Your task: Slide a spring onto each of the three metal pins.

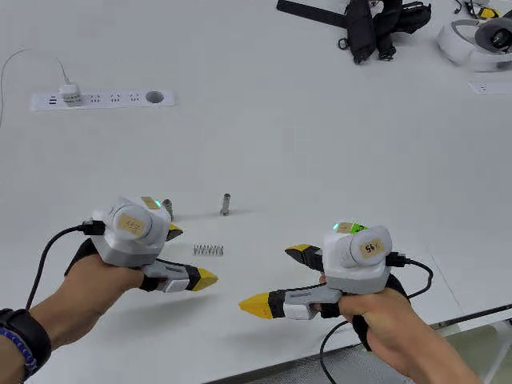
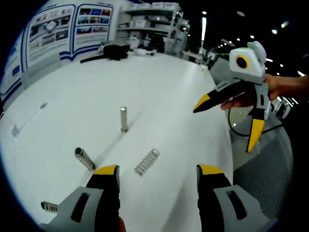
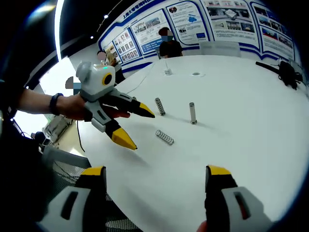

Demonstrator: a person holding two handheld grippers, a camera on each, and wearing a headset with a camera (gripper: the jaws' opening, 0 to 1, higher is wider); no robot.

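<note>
Left claw (image 1: 197, 256) and right claw (image 1: 266, 278), nearest, both stand apart and empty (nothing gripped). Loose spring (image 1: 208, 250) lies between them, just near of the bare pin (image 1: 226, 204). Sprung pin (image 2: 83, 158) stands left of it; third pin (image 2: 48, 207), by my left claw, looks sprung too. One fitting remains, I judge.

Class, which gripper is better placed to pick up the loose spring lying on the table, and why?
Probably left. The spring lies just ahead of the open left gripper, roughly between its jaws. The right gripper, also open, sits farther away.
</note>
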